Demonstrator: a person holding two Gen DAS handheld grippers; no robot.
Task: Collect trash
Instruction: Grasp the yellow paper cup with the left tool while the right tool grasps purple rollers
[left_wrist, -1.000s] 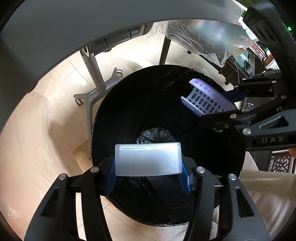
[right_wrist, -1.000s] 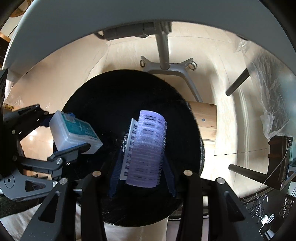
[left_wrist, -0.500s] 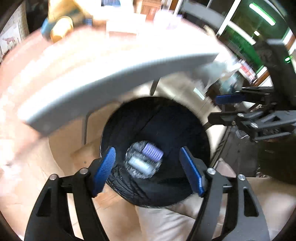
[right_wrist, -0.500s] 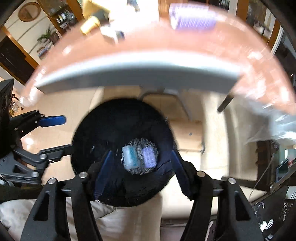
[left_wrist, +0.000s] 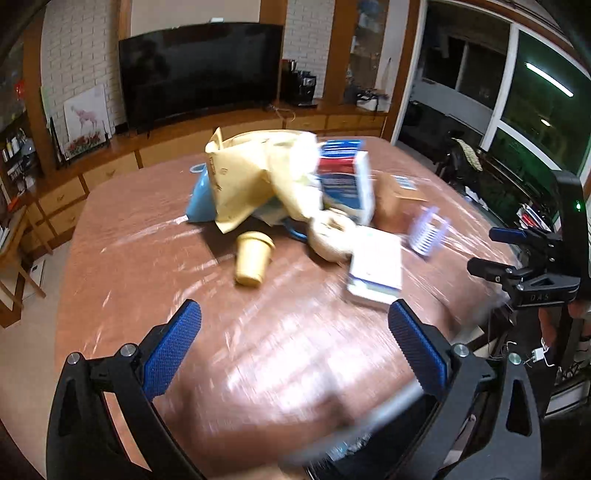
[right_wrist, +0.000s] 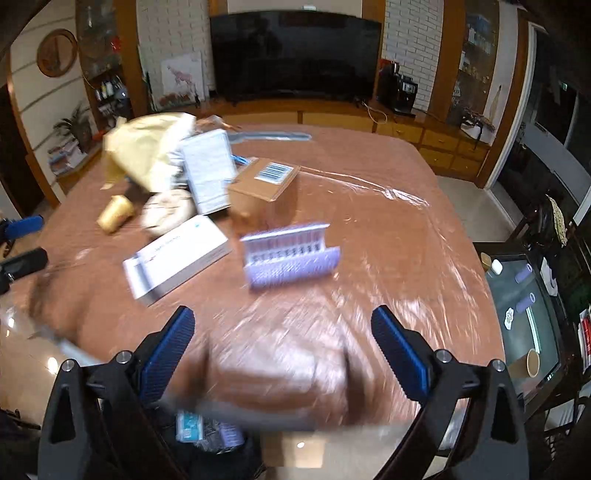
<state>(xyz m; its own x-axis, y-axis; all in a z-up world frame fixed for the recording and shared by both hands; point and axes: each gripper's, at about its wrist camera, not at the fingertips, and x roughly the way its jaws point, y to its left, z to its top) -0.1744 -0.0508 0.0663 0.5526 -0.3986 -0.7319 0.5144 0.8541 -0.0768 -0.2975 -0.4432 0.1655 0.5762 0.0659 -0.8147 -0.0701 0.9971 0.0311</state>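
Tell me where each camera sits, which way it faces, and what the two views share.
Left wrist: sits behind the open left gripper, facing across the brown table toward the TV; the right gripper shows at right.
Right wrist: sits behind the open right gripper, facing the same table; left gripper's fingers show at left.
Shared: paper cup, white box, purple tray.

Left gripper above the brown table — jaws wide, empty.
Trash ahead: yellow cup on its side, white box, lilac tray.
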